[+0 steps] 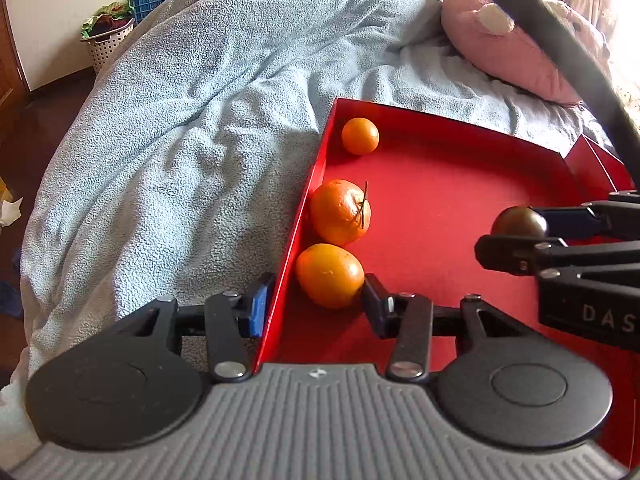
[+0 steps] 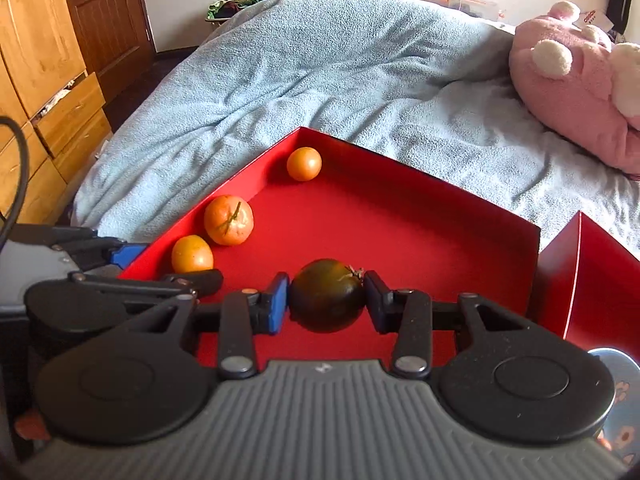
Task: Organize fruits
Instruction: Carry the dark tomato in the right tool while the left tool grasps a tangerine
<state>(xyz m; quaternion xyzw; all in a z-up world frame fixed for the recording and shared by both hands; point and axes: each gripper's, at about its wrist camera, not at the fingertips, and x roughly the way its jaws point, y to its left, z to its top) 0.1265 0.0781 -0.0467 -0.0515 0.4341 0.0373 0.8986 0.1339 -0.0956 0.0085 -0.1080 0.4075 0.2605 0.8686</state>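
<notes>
A red tray [image 1: 440, 128] [image 2: 420, 192] lies on the bed. Three oranges line its left wall: a small one [image 1: 360, 136] [image 2: 304, 163], one with a stem [image 1: 340, 211] [image 2: 229, 220], and a near one [image 1: 329, 275] [image 2: 192, 255]. My left gripper [image 1: 316, 306] is open and straddles the tray's left wall, its right finger [image 1: 374, 300] touching the near orange. My right gripper [image 2: 326, 300] is shut on a dark tomato [image 2: 326, 295] [image 1: 519, 221] and holds it over the tray floor.
A second red tray [image 2: 592, 272] [image 1: 592, 164] stands to the right. A pink plush toy [image 2: 576, 92] [image 1: 508, 48] lies at the back right. The blue blanket [image 1: 200, 120] covers the bed. Wooden drawers [image 2: 40, 100] and a laundry basket [image 1: 108, 38] stand at the left.
</notes>
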